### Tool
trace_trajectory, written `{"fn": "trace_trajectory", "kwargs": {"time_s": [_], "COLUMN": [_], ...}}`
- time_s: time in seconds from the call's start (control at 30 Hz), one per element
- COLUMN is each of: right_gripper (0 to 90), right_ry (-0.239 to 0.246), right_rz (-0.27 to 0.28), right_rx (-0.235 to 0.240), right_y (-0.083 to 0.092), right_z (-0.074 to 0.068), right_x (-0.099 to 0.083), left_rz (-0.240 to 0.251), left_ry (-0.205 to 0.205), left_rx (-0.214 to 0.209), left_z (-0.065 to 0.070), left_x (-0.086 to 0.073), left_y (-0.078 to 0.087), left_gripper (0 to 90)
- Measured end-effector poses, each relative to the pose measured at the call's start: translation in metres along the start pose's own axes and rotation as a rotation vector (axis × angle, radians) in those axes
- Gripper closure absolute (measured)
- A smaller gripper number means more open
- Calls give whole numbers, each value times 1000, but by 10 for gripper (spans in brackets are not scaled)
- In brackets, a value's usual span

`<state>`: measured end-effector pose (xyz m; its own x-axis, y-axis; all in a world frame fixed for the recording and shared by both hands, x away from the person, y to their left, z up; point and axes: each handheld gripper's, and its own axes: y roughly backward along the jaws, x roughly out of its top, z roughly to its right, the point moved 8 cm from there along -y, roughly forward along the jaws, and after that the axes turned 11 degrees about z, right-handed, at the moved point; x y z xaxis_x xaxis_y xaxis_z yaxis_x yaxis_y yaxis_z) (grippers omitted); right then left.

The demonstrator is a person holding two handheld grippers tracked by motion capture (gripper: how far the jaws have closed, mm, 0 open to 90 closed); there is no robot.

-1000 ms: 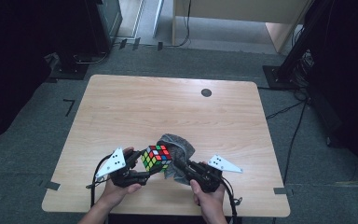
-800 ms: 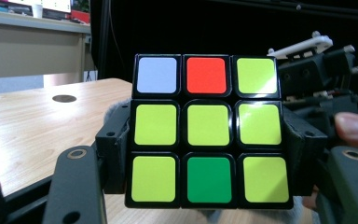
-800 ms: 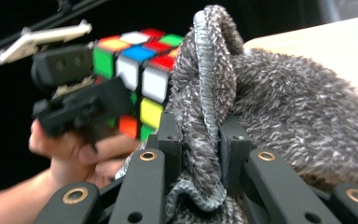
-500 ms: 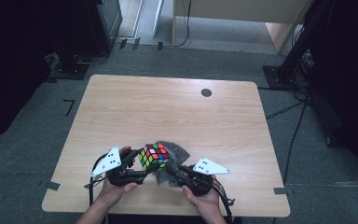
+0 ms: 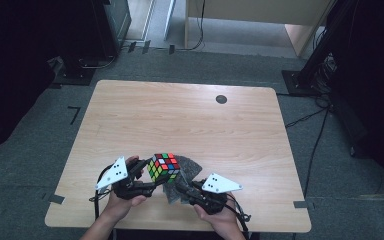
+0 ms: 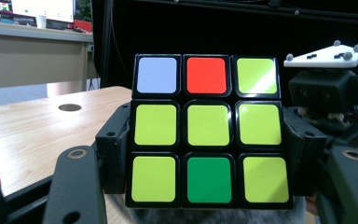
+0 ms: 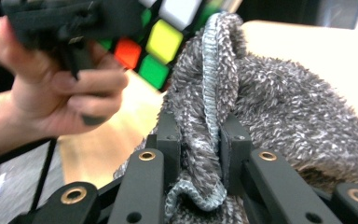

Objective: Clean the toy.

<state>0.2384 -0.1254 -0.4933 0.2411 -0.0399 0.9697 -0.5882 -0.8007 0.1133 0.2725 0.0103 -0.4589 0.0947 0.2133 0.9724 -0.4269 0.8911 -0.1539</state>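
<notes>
The left claw [image 6: 205, 186] grips a scrambled cube [image 6: 206, 130], its facing side mostly yellow-green, above the desk's [image 5: 180, 115] near edge. The right claw [image 7: 200, 140] is clenched on a fuzzy grey cloth [image 7: 279, 107] just right of it.

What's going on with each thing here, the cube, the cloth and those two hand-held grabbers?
Puzzle cube: scrambled, lifted off the table, clamped from both sides.
Grey cloth: bunched, its edge pinched, beside and under the cube.
Left gripper: fingers shut on the cube.
Right gripper: fingers shut on the cloth's edge.
Table: bare wood, one dark round spot near the far edge.
</notes>
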Motion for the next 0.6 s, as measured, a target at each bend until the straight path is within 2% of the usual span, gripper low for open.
{"fn": "trace_trajectory", "kwargs": {"time_s": [0.13,0.2,0.23,0.3,0.33,0.37,0.43,0.53,0.6], "right_gripper": [750,746,744,738,735,733,736,743,743], "right_ry": [-40,-39,-19,31,52,59,50,15,23], "right_rz": [118,149,148,123,101,75,40,-8,-20], "right_rx": [-77,-68,-51,-15,-11,-1,12,16,33], "right_y": [12,14,13,8,5,2,-2,-11,-18], "right_z": [15,15,11,0,-4,-6,-7,-11,-21], "right_x": [20,25,25,20,16,11,3,-10,-15], "left_rz": [-5,-9,-11,-10,-6,-3,0,40,47], "left_ry": [0,0,1,7,12,12,3,48,59], "left_rx": [0,-6,-9,-10,-5,3,22,58,66], "left_z": [-1,1,2,2,1,-1,-5,-11,-10], "left_x": [-1,-2,-3,-3,-2,-1,1,6,6], "left_y": [0,-1,-2,-3,-2,-2,-2,-4,-7], "left_gripper": [343,343,343,343,343,343,343,343,343]}}
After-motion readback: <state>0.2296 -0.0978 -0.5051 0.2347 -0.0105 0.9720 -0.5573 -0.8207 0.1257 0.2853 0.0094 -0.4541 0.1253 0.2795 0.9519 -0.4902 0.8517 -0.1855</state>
